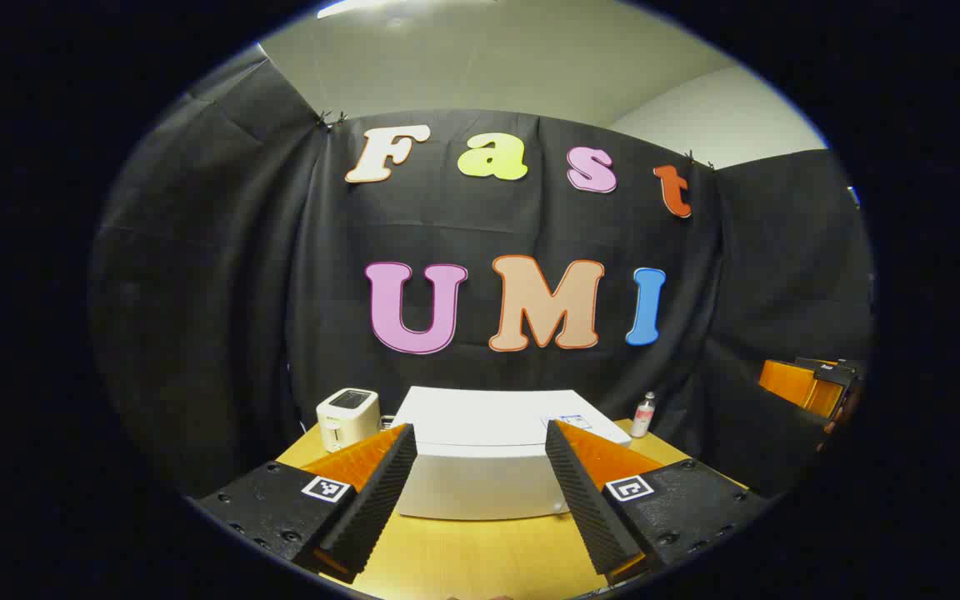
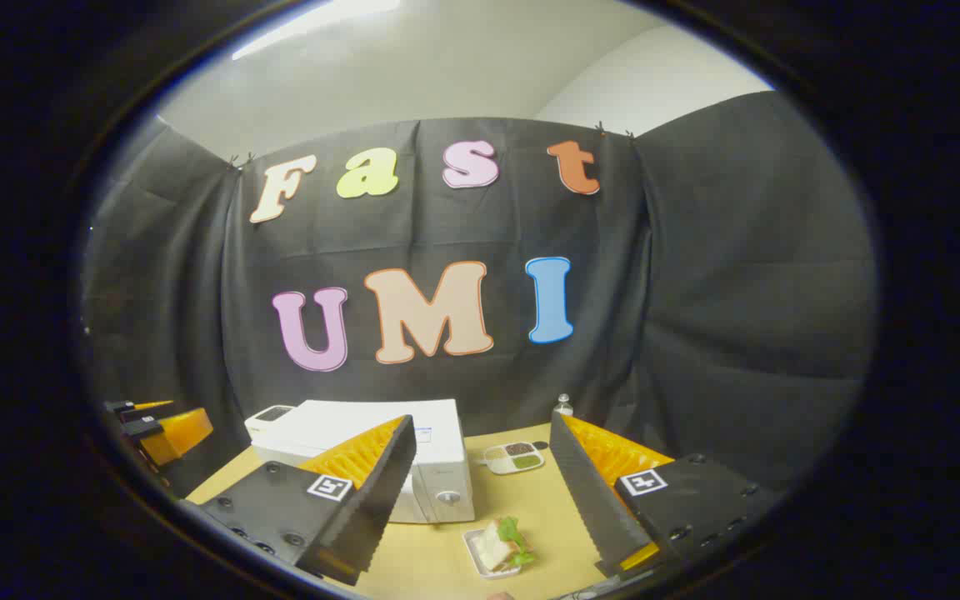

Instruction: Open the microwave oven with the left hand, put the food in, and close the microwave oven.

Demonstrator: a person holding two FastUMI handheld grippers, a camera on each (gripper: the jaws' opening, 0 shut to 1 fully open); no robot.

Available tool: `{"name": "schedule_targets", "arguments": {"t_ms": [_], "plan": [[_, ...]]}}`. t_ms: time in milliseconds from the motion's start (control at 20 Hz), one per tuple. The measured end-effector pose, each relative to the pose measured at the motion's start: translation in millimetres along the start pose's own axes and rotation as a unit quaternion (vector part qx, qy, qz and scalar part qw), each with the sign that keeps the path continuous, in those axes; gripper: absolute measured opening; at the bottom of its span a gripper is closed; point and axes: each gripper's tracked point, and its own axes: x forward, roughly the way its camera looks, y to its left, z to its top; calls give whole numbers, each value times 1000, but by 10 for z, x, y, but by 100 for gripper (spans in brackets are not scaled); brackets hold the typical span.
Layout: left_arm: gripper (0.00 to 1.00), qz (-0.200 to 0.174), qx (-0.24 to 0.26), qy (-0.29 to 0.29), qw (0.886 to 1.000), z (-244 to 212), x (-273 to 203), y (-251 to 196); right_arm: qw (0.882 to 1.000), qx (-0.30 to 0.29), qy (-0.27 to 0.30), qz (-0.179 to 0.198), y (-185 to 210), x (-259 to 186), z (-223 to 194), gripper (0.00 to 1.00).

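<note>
Wooden table [image 2: 530,508] carries everything, and the biggest thing on it is the white microwave oven [image 1: 480,467], a low box with its long side running across the left gripper view and its flat top tilted toward that camera. In the right gripper view the same oven [image 2: 380,454] sits left of centre, showing its front corner with a round knob low on the panel; the door looks closed. Behind the oven's left end stands a small white toaster [image 1: 348,417], and past its right end a small bottle [image 1: 643,414] near the cloth wall. A compartment tray [image 2: 513,457] with dark and green fillings lies to the right of the oven. Nearer the camera, a small white dish holds the food [image 2: 501,546], a sandwich with green leaf, lying apart from the oven. The left gripper [image 1: 480,442] has its fingers spread wide, holding nothing, the oven framed between them. The right gripper [image 2: 480,437] is likewise wide apart and empty.
</note>
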Motion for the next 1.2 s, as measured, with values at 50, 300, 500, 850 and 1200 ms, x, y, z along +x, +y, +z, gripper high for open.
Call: {"name": "schedule_targets", "arguments": {"t_ms": [50,300,500,850,1200], "plan": [[94,-2,0,2,1000,-2,0,18,1000,0,0,-1,7,-17,-2,100],[95,-10,11,11,1000,-112,-26,115,1000,-6,4,-17,-30,-121,-91,100],[93,6,27,11,1000,-95,-17,169,1000,-10,20,-11,-84,-106,-195,94],[95,37,13,30,999,-134,90,-60,999,-6,36,16,-370,235,-231,100],[95,61,11,43,997,-233,322,-304,998,4,45,36,-652,593,-253,94]]}}
